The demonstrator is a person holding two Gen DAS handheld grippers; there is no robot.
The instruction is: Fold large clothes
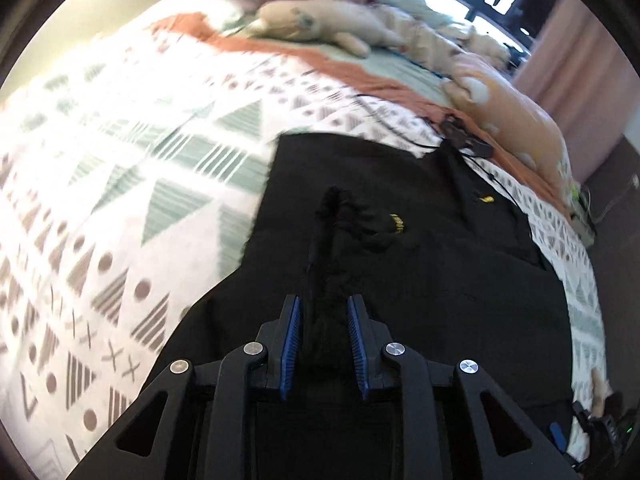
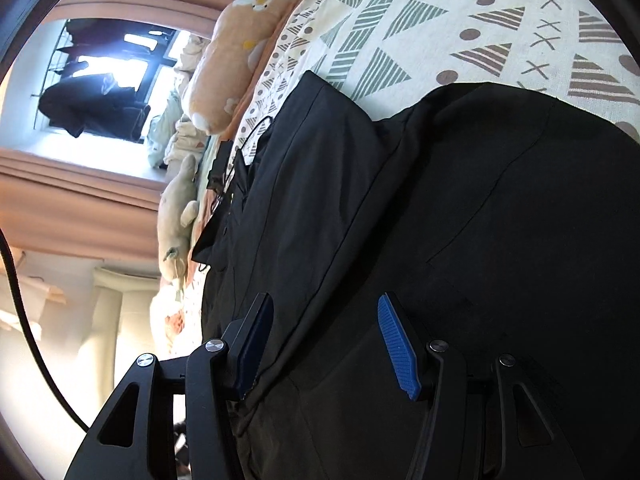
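Spread across the bed is a white quilt [image 1: 120, 184] printed with green and brown triangles, dots and crosses, and on it a large black garment [image 1: 420, 240] is laid out. To the left of the garment only patterned quilt is seen in the left wrist view. A ridge of the black cloth is pinched between the blue pads of the left gripper [image 1: 323, 304], whose fingers are drawn close together on the fabric. Just beyond that ridge, small yellow lettering [image 1: 399, 227] is stitched on the garment, but it is too blurred to be read; a smaller yellow mark [image 1: 486, 199] lies further right. Past the garment's far edge, plush toys [image 1: 320, 28] and an orange pillow [image 1: 516, 120] are lined along the bed. In the right wrist view, the right gripper [image 2: 326, 308] is held spread wide just over the garment [image 2: 440, 240], with nothing seen between its fingers.
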